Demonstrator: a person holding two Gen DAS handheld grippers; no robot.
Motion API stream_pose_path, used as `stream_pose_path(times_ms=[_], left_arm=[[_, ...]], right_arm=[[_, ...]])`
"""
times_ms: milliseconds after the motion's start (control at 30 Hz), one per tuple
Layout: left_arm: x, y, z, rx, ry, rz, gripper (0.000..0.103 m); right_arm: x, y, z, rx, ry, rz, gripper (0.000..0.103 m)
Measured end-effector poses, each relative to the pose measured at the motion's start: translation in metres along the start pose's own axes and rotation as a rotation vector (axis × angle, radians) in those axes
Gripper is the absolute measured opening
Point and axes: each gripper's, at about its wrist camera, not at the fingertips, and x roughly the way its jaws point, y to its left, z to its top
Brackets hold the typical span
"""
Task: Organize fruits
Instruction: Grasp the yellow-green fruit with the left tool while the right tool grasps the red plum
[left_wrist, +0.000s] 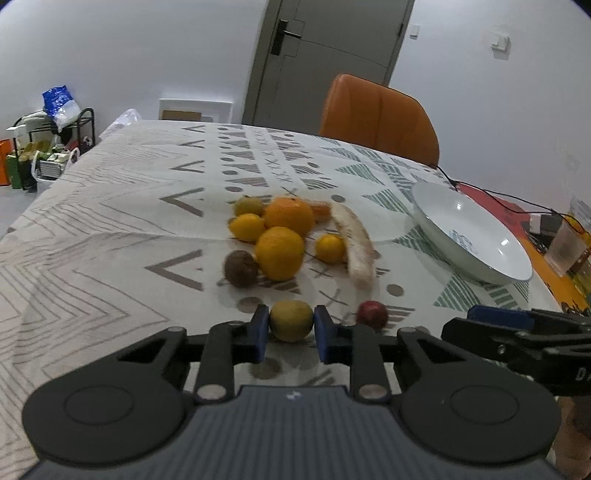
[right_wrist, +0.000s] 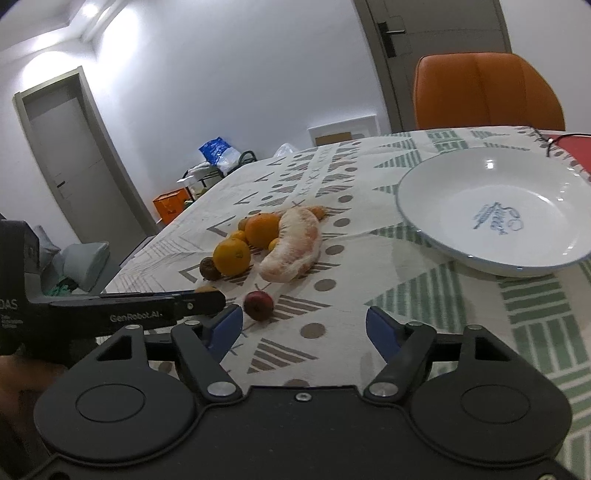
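Patterned tablecloth (left_wrist: 110, 221), left gripper (left_wrist: 291, 328) apparently gripping green fruit (left_wrist: 291, 320); right gripper (right_wrist: 304, 328) open

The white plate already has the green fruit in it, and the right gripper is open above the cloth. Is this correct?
Not quite. The white plate is empty in the right wrist view. The left wrist view shows the green fruit between the left gripper pads. The right gripper is open.

**Inventory of items on the patterned tablecloth, by kind**

Two large oranges (left_wrist: 289, 215) (left_wrist: 279, 253). Three small yellow citrus fruits (left_wrist: 246, 227) (left_wrist: 330, 248) (left_wrist: 248, 205). One yellow-green round fruit (left_wrist: 291, 319), nearest. One small red fruit (left_wrist: 372, 314), to its right. One brown round fruit (left_wrist: 241, 268), left of the oranges. One peeled pomelo segment (left_wrist: 353, 245). One small orange piece (left_wrist: 320, 211), far side, kind unclear. One white bowl (left_wrist: 443, 206), right. One orange chair (left_wrist: 380, 118), far.
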Motion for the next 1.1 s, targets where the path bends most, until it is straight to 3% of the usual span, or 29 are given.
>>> stream_pose_path(times_ms=[600, 667, 700, 1100], left_arm=[[-0.014, 0.034, 0.004, -0.036, -0.016, 0.051, 0.025], [-0.014, 0.034, 0.005, -0.034, -0.015, 0.051, 0.025], [-0.014, 0.033, 0.006, -0.031, -0.016, 0.050, 0.024], [-0.018, 0.007, 0.011, 0.011, -0.041, 0.021, 0.025]], right_arm=[[0.043, 0.026, 0.004, -0.033, 0.051, 0.053, 0.057], [0.045, 0.027, 0.003, -0.044, 0.051, 0.058, 0.038], [0.046, 0.027, 0.003, -0.041, 0.060, 0.065, 0.023], [0.021, 0.009, 0.006, -0.003, 0.007, 0.053, 0.022]])
